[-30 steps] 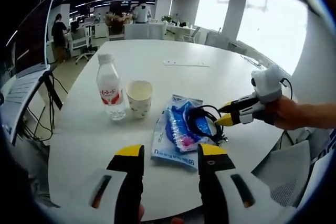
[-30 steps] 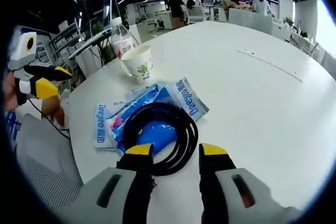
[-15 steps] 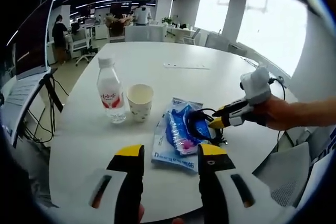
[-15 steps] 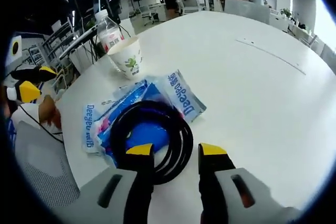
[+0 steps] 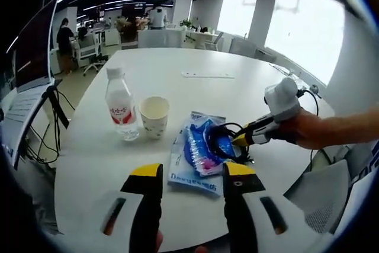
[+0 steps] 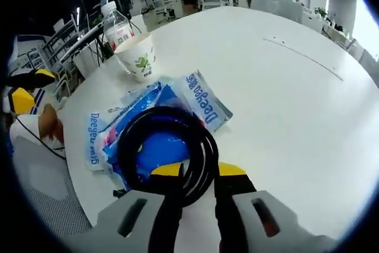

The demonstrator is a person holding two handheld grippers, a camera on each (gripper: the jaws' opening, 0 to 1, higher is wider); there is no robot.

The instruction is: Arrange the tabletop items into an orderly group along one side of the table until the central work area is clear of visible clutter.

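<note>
Right hand-held gripper [image 6: 196,170] grasping black cable coil [image 6: 169,149] on blue packet [image 6: 142,128] nr desk [image 6: 296,105] edge; left hand-held gripper [image 5: 192,170] released.

White round table [image 5: 195,57]: bottle [image 5: 121,108], cup [image 5: 154,117], blue packet [image 5: 198,152].

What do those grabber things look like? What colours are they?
The left gripper has two black jaws with yellow tips, rising from a pale grey body with dark slots. The right gripper looks the same. Seen from the side, it is a white-grey handle with a dark cable trailing off, held in a hand.
</note>
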